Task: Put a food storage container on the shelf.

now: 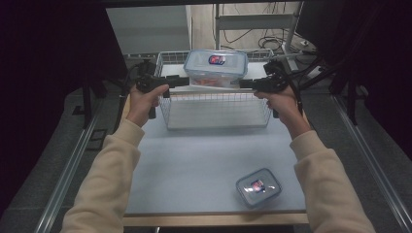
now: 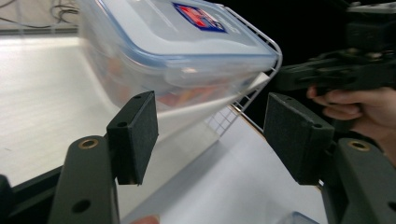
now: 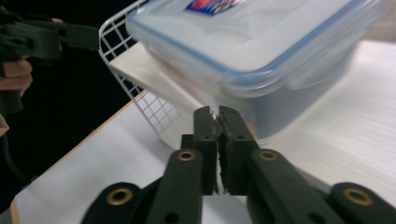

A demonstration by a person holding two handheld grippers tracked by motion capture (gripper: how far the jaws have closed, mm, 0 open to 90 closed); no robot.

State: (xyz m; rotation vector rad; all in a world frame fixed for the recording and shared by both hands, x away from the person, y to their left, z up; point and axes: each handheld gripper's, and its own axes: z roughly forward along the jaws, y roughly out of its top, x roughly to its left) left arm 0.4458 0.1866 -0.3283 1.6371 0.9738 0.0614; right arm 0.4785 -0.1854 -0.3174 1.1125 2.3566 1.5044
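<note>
Left hand-held gripper (image 2: 210, 116), gripped in the left hand (image 1: 143, 102): spread wide, with nothing between the pads, aimed at the near corner of a food container (image 2: 177, 51) without touching it. Right hand-held gripper (image 3: 218, 114), gripped in the right hand (image 1: 284, 102): pressed together just below the opposite side of the same container. Hard to tell whether a thin edge of the white sheet (image 3: 154, 77) is pinched there.

Between the two, a large clear plastic food container (image 1: 216, 65) with a rounded rectangular lid, a blue seal line around the rim and a red and blue label on top. Raised over the far part of a white wire basket (image 1: 218, 124), resting on the white sheet (image 1: 214, 88). Tilted in the left gripper view. Something orange inside, blurred behind the wall and not possible to name.

Farther out, a pale tabletop (image 1: 194, 165) carrying the basket. Near its front right corner, well apart from the basket, a smaller lidded container (image 1: 258, 187) of the same kind, with a label too small to read.

Lower part of the large container hidden by the basket wires in the high view. Its far end cut off in both gripper views.
</note>
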